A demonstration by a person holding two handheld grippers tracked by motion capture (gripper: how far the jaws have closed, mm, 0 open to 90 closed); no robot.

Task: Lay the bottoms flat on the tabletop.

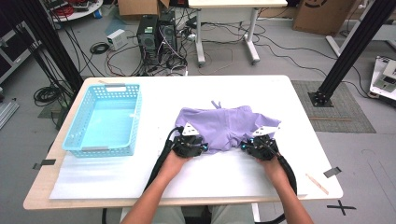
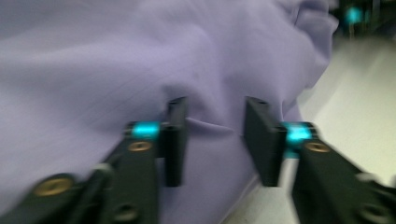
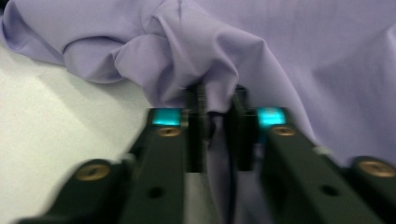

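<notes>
A crumpled lilac garment (image 1: 219,122) lies on the white table (image 1: 210,88), right of centre. My left gripper (image 1: 195,136) rests at its near left edge. In the left gripper view the cloth (image 2: 93,60) runs under the left gripper (image 2: 215,135); the jaws stand apart over a small wrinkle without pressing on it. My right gripper (image 1: 258,139) is at the garment's near right edge. In the right gripper view the right gripper (image 3: 217,116) has its jaws nearly together, pinching a raised fold of the lilac cloth (image 3: 303,46).
A light blue plastic basket (image 1: 136,116) stands on the table's left part. A thin wooden stick (image 1: 316,183) and a strip of tape (image 1: 332,171) lie near the front right corner. Bare white tabletop (image 3: 56,121) shows beside the cloth.
</notes>
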